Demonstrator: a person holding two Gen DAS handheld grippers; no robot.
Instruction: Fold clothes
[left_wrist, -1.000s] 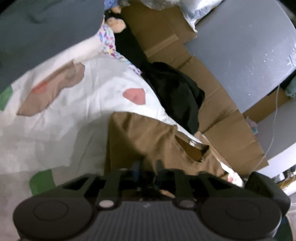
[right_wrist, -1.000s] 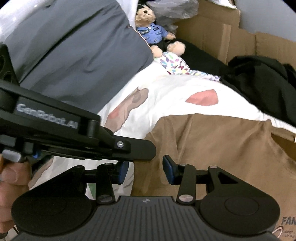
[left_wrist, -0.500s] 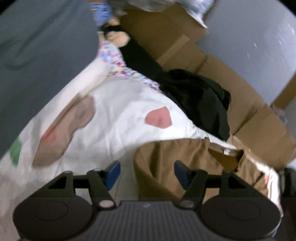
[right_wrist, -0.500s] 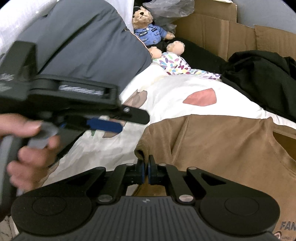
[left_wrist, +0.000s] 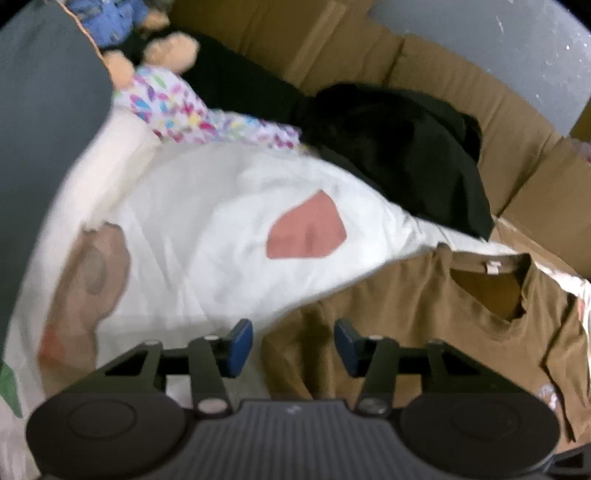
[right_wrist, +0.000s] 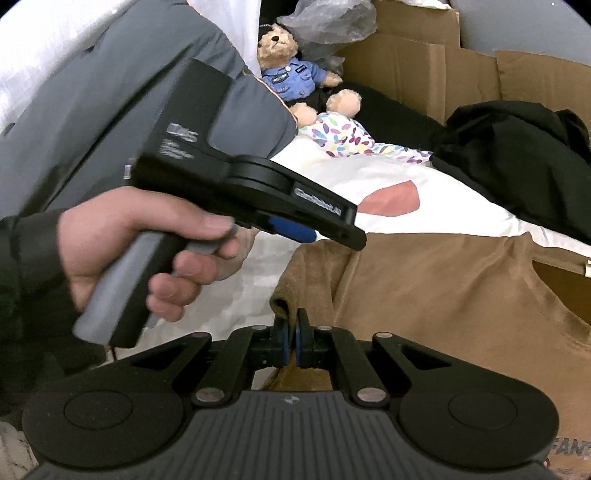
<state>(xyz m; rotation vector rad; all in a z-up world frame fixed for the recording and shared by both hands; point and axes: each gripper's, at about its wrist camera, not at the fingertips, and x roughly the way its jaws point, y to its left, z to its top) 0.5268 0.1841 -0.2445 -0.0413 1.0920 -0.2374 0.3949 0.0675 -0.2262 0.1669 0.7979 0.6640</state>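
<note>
**Right gripper pinches the shirt's sleeve; left gripper open above it**

A brown shirt (right_wrist: 443, 295) lies spread on a white sheet (left_wrist: 207, 221), collar toward 2 o'clock in the left wrist view. The right gripper (right_wrist: 294, 341) has its fingers closed on the sleeve edge at the shirt's 9 o'clock side. The left gripper (left_wrist: 293, 345) hangs over the same sleeve, its blue pads apart and just closing, cloth below them but not pressed. A hand (right_wrist: 147, 254) holds the left gripper's grip. A black garment (right_wrist: 517, 162) lies at 1 o'clock, a teddy bear (right_wrist: 284, 70) at 12.
</note>
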